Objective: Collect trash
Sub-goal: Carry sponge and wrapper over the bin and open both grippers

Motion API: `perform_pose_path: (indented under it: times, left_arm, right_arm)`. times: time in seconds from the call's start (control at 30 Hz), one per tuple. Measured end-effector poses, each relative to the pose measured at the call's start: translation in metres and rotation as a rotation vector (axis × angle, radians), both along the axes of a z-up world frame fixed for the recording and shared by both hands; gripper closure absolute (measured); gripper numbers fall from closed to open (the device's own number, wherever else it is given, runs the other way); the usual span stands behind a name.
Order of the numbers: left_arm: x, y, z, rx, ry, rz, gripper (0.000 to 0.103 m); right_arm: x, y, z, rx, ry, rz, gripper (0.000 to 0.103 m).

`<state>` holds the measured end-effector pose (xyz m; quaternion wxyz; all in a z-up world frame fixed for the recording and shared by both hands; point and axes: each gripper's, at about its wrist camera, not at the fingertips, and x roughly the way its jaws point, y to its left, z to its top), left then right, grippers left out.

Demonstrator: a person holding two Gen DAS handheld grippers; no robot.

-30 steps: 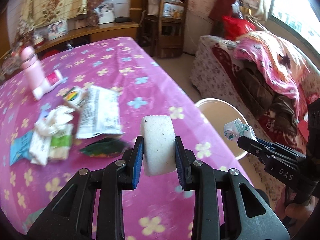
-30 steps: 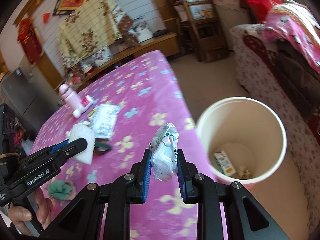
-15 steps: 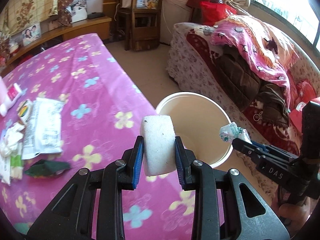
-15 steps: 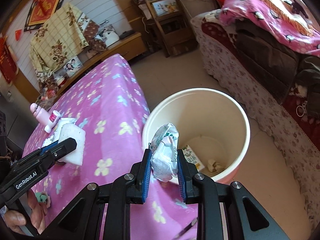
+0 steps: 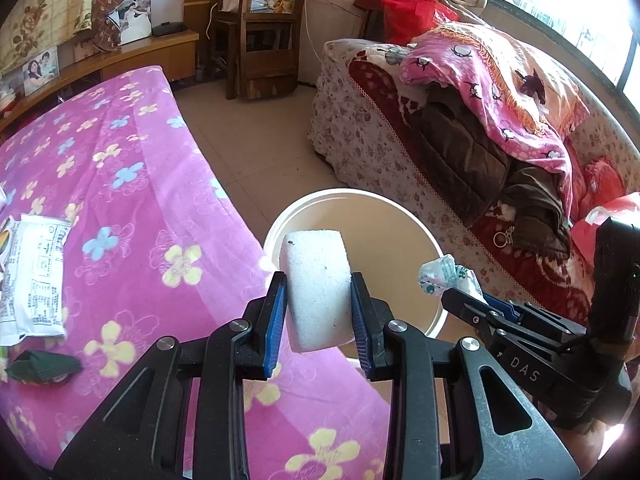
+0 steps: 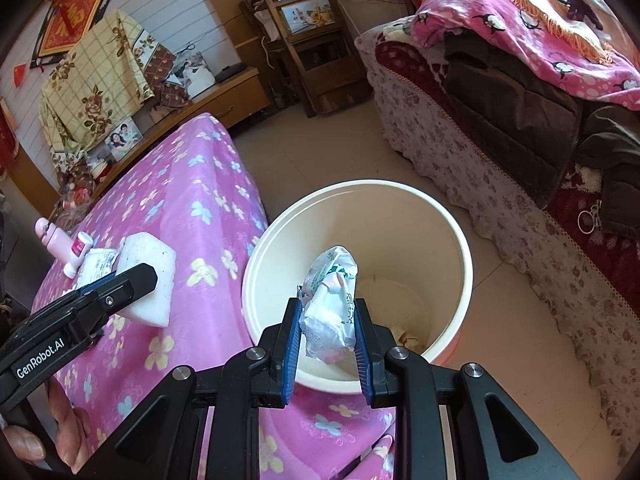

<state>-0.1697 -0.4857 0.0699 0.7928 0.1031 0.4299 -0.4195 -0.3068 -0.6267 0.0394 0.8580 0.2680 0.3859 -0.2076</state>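
Observation:
My left gripper (image 5: 318, 312) is shut on a white foam block (image 5: 316, 280), held above the table edge beside the cream trash bin (image 5: 400, 240). The block also shows in the right wrist view (image 6: 150, 280). My right gripper (image 6: 328, 332) is shut on a crumpled white wrapper (image 6: 330, 312), held over the bin's (image 6: 460, 248) near rim. The wrapper and right gripper (image 5: 464, 292) show at the right of the left wrist view. Some scraps (image 6: 408, 336) lie at the bin's bottom.
The table has a pink flowered cloth (image 5: 120, 200) with a white packet (image 5: 34, 280) and a dark green wrapper (image 5: 40, 366) at the left. A pink bottle (image 6: 56, 240) lies farther back. A couch (image 5: 480, 140) with blankets stands right of the bin; a wooden chair (image 5: 260, 28) behind.
Both grippers have moved right, away from the table's trash toward the bin. The wrapper now hangs over the bin's opening; the foam block is at the bin's near rim.

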Motion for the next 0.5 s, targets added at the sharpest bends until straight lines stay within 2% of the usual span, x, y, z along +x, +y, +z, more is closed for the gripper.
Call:
perform_pose_path:
  times: [0.03, 0.07, 0.1, 0.13, 0.23, 0.5]
  left_arm:
    - [0.001, -0.001, -0.001, -0.003, 0.004, 0.001, 0.069]
    - [0.003, -0.002, -0.003, -0.009, 0.016, 0.002, 0.067]
    - [0.005, -0.002, -0.005, -0.017, 0.033, 0.004, 0.061]
    - [0.006, -0.002, -0.006, -0.024, 0.045, 0.008, 0.054]
    - [0.010, 0.003, -0.009, -0.049, 0.064, 0.034, 0.045]
    - [0.009, 0.013, -0.007, -0.037, 0.039, 0.053, 0.045]
  right_arm:
    - [0.001, -0.001, -0.001, 0.002, 0.000, -0.002, 0.080]
    - [0.002, -0.002, -0.002, 0.006, 0.001, -0.004, 0.072]
    - [0.003, -0.003, -0.004, 0.007, 0.006, -0.015, 0.058]
    - [0.003, -0.005, -0.005, 0.002, 0.007, -0.024, 0.054]
    - [0.003, -0.004, -0.005, -0.026, 0.009, -0.032, 0.054]
    - [0.006, 0.004, -0.007, 0.000, 0.009, -0.007, 0.054]
